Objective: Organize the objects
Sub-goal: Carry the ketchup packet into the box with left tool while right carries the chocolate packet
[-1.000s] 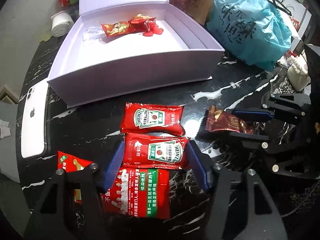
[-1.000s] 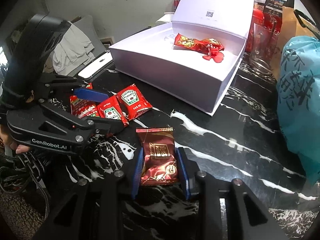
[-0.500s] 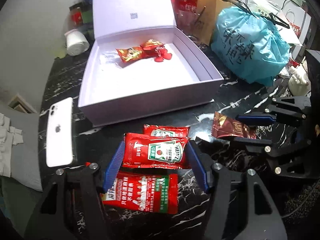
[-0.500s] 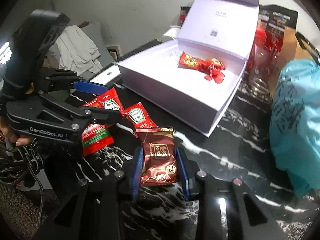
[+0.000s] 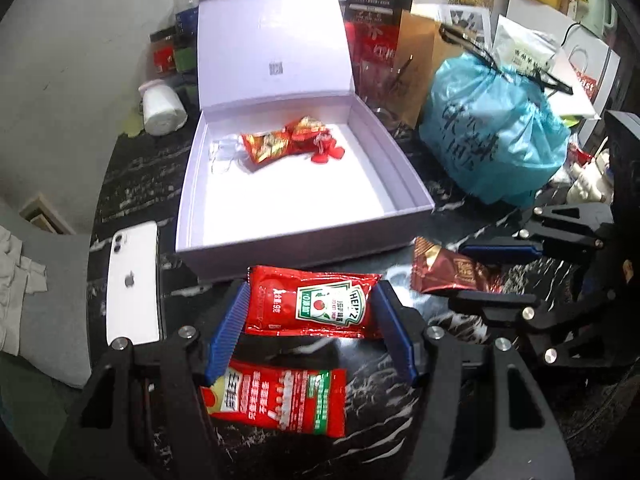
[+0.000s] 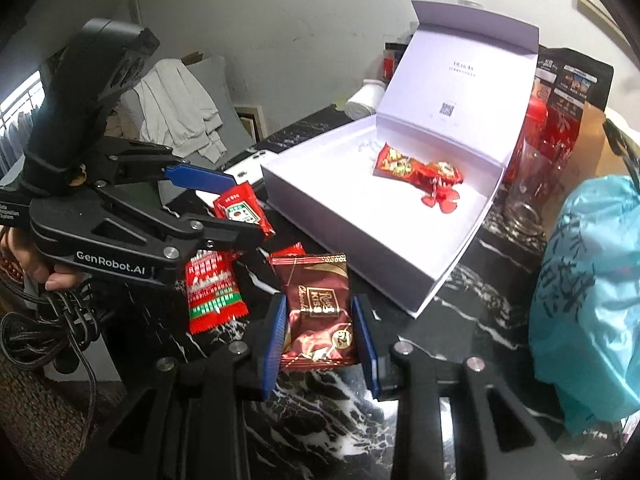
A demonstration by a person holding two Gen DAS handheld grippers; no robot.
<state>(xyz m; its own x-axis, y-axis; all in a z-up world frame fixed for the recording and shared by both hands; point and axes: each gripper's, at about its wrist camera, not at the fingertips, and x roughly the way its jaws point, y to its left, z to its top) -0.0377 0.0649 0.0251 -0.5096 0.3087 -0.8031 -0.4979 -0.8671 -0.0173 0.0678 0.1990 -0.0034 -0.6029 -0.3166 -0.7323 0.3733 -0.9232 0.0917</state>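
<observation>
Starting at the left edge, a white phone [image 5: 132, 284] lies on the marble table [image 5: 460, 364], outside the open white box [image 5: 304, 240]. Two red snack packets [image 5: 286, 142] already rest inside that box. Left gripper [image 5: 310, 322]: clamped on a ketchup sachet [image 5: 312, 302], held clear of the table just short of the box wall. A red sauce packet [image 5: 276, 400] remains on the table beneath it. Right gripper [image 6: 320, 338]: clamped on a chocolate packet [image 6: 316, 308], also raised. Judged status: partly complete; both held items and the sauce packet are still unboxed
</observation>
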